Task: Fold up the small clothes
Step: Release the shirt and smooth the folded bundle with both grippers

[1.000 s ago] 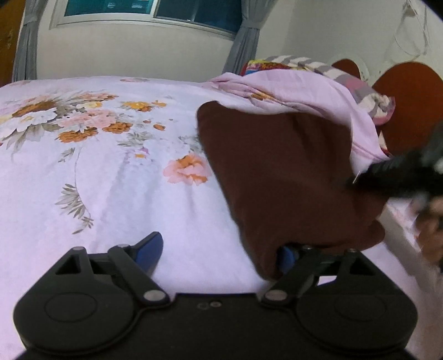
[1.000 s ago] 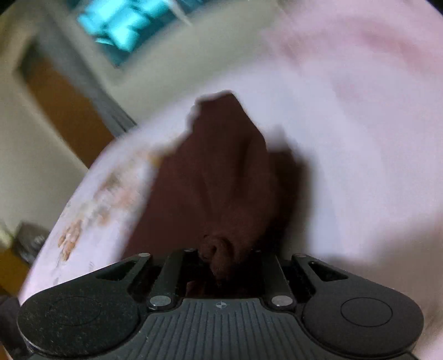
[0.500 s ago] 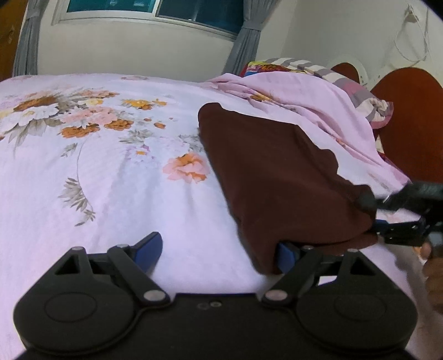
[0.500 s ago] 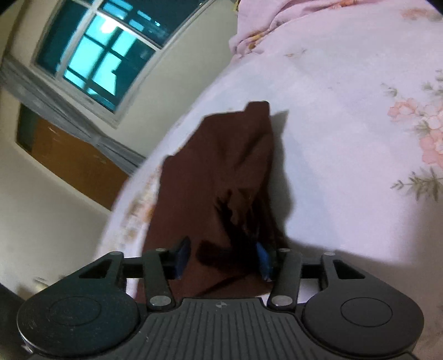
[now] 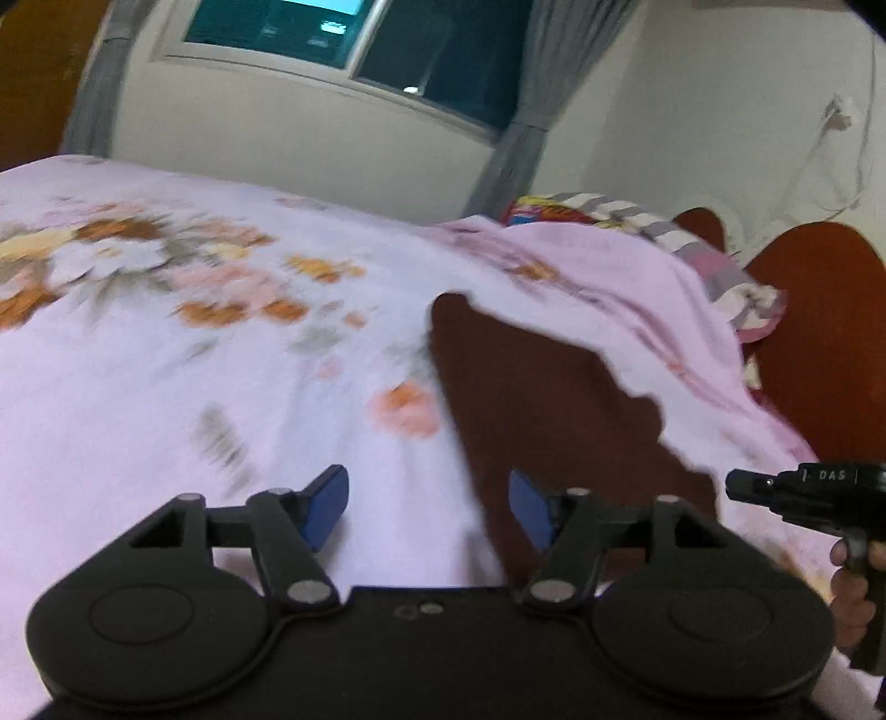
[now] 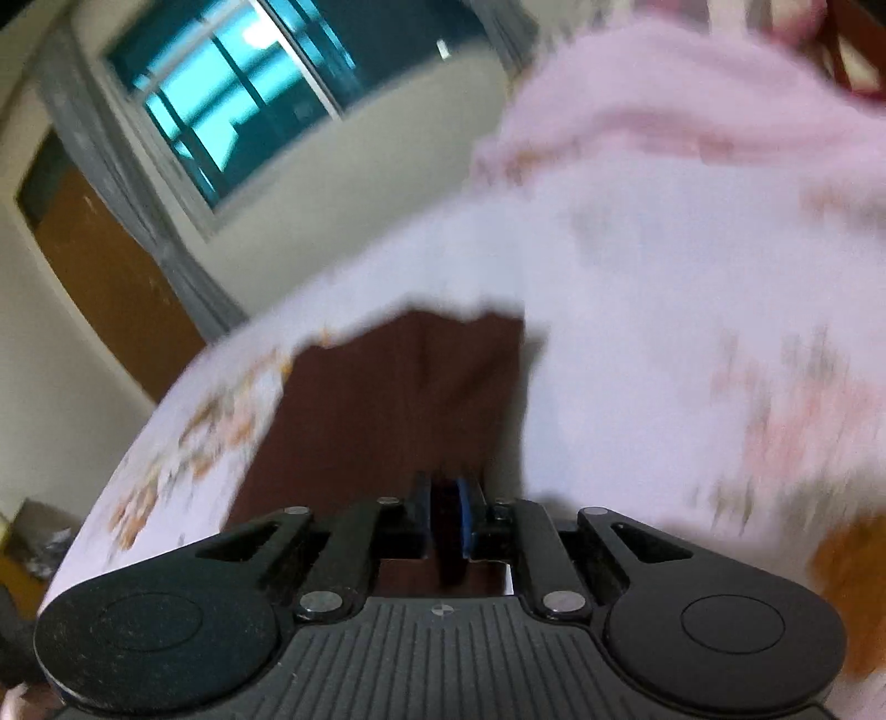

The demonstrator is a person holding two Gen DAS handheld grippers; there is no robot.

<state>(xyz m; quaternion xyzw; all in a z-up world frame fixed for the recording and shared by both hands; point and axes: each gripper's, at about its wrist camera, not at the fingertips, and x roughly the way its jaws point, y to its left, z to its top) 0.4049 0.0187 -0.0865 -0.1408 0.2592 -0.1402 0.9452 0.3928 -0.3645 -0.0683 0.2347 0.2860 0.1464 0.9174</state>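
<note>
A dark brown garment (image 5: 531, 399) lies folded on the floral pink bedsheet (image 5: 194, 360). My left gripper (image 5: 429, 507) is open, its blue pads apart, with the garment's near left edge by the right pad. In the right wrist view, my right gripper (image 6: 446, 518) is shut, its pads pressed on a fold of the brown garment (image 6: 387, 399) at its near edge. The right gripper's body also shows in the left wrist view (image 5: 814, 493) at the far right, beside the garment.
A pile of pink bedding and striped, colourful cloth (image 5: 637, 243) lies at the back right. A brown headboard (image 5: 819, 343) stands at the right. A wall with a window (image 5: 332, 50) and grey curtains lies behind the bed.
My right gripper opened on the garment's edge and has shut on a fold again. My left gripper has drawn back from the garment and tilted upward, its right pad now uncovered.
</note>
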